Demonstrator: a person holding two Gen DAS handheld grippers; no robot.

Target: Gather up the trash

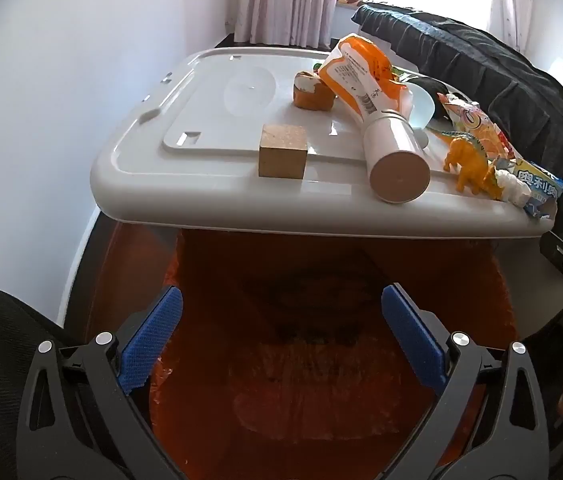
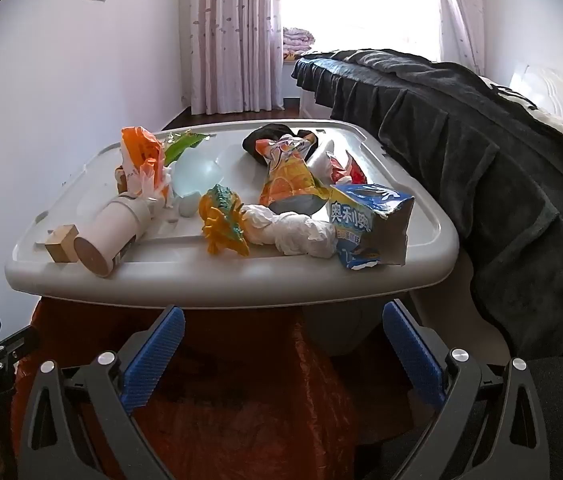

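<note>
A grey plastic lid (image 2: 185,284) serves as a tabletop and carries the trash. On it lie a blue Oreo wrapper (image 2: 369,224), a crumpled white tissue (image 2: 301,232), an orange juice pouch (image 2: 287,176), a red wrapper (image 2: 347,170) and an orange snack bag (image 1: 361,76). An orange-lined trash bin (image 1: 301,360) stands below the lid's front edge. My left gripper (image 1: 281,340) is open and empty above the bin. My right gripper (image 2: 283,356) is open and empty, below the lid's front edge.
Also on the lid: a wooden block (image 1: 282,151), a white cylinder bottle (image 1: 391,160), an orange toy dinosaur (image 2: 223,220), a pale blue bowl (image 2: 197,174), a cupcake-like item (image 1: 313,92). A bed with dark cover (image 2: 481,152) borders the right side. A wall is on the left.
</note>
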